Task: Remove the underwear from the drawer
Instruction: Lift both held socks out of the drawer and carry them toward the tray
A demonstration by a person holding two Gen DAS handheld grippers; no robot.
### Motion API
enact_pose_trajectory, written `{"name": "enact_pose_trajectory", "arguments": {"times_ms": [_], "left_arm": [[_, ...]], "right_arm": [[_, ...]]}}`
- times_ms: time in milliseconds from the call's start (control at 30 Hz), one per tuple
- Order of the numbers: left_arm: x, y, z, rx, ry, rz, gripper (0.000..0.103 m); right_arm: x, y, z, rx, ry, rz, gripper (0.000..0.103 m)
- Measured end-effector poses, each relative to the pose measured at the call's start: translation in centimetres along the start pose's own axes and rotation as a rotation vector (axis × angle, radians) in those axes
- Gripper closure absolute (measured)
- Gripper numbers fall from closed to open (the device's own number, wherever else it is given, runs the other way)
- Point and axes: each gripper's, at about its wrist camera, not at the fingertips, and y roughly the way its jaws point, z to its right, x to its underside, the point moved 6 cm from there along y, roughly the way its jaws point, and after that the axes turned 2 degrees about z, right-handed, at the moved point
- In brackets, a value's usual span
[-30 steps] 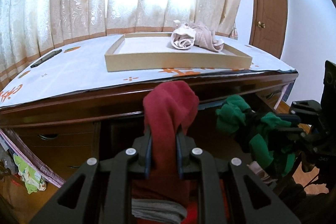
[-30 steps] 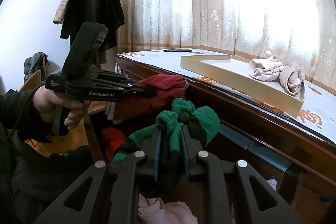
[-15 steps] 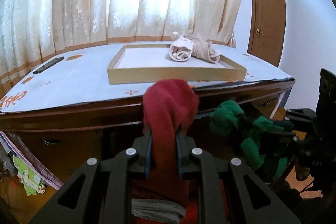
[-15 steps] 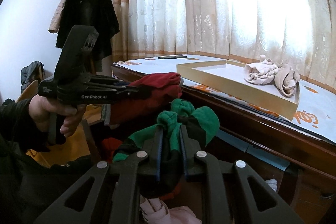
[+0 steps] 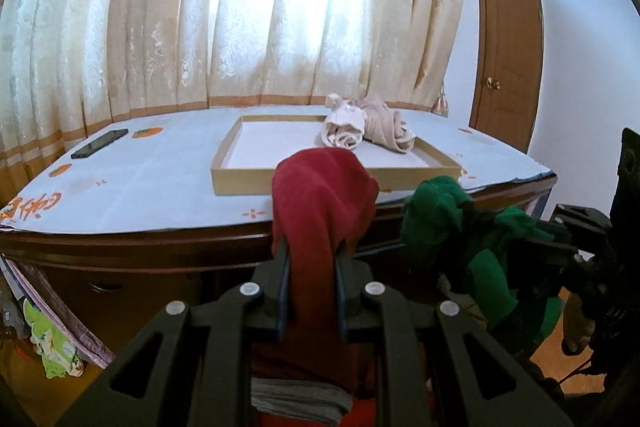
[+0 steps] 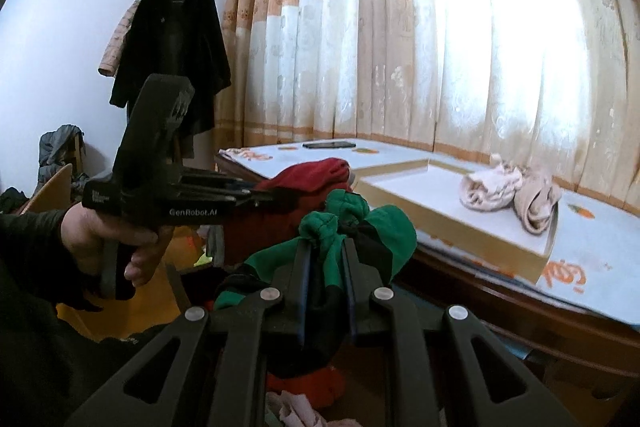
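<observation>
While the left gripper (image 5: pixel 310 263) pinches a dark red soft cloth underwear (image 5: pixel 320 195) in front of the shallow cardboard tray (image 5: pixel 256 183), the right view shows the right gripper (image 6: pixel 326 267) clamped on a green-and-black cloth underwear (image 6: pixel 360 227), held beside the wooden dresser (image 6: pixel 500 311).

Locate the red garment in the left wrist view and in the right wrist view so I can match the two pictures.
Left wrist view: the red garment is at centre, clamped in the left gripper.
Right wrist view: it is left of centre, at the tip of the left gripper that a hand holds.
Shared landmark: the shallow cardboard tray on the dresser top.
</observation>
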Motion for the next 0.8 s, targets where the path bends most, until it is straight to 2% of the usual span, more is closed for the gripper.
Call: {"name": "enact_pose_trajectory", "arguments": {"times_ms": [567, 800], "left_arm": [[-2.1, 0.4, -0.2, 0.023, -0.019, 0.017, 0.087], [-3.7, 0.5, 0.1, 0.026, 0.005, 0.033, 0.087]], "right_arm": [[-2.0, -0.2, 0.4, 0.041, -0.025, 0.03, 0.088], [-3.2, 0.2, 1.0, 0.059, -0.041, 0.03, 0.088]]}}
